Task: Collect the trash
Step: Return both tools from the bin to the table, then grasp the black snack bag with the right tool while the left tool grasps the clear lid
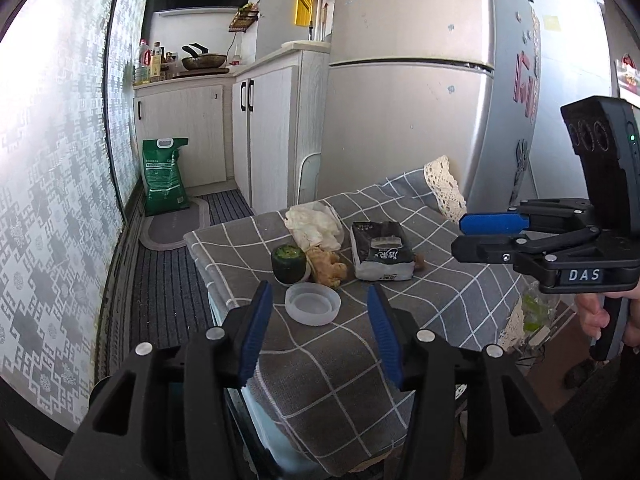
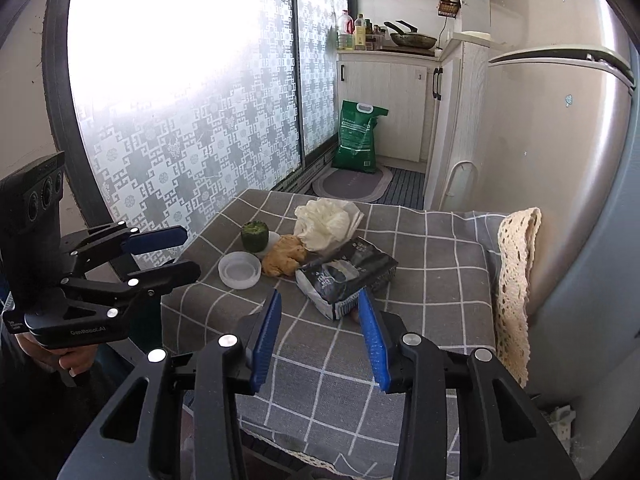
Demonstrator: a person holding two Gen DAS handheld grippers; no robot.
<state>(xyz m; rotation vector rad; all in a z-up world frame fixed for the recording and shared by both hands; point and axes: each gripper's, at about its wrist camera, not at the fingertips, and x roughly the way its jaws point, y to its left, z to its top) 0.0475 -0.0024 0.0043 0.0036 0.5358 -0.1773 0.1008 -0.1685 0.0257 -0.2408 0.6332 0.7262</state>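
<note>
On a table with a grey checked cloth (image 1: 340, 360) (image 2: 432, 272) lie a clear plastic lid (image 1: 312, 303) (image 2: 239, 269), a green vegetable stub (image 1: 288, 263) (image 2: 254, 235), a ginger piece (image 1: 329, 267) (image 2: 286, 260), crumpled white paper (image 1: 314, 225) (image 2: 326, 222) and a black-and-white packet (image 1: 382, 250) (image 2: 346, 272). My left gripper (image 1: 320, 328) (image 2: 176, 252) is open and empty, just before the lid. My right gripper (image 2: 320, 336) (image 1: 464, 236) is open and empty, just before the packet.
A silver fridge (image 1: 412, 92) stands right behind the table. White cabinets (image 1: 272, 120) and a green sack (image 1: 165, 176) on a floor mat lie beyond. A patterned frosted window (image 2: 180, 120) runs along the left. A lace cloth edge (image 2: 516, 276) hangs at the table's right.
</note>
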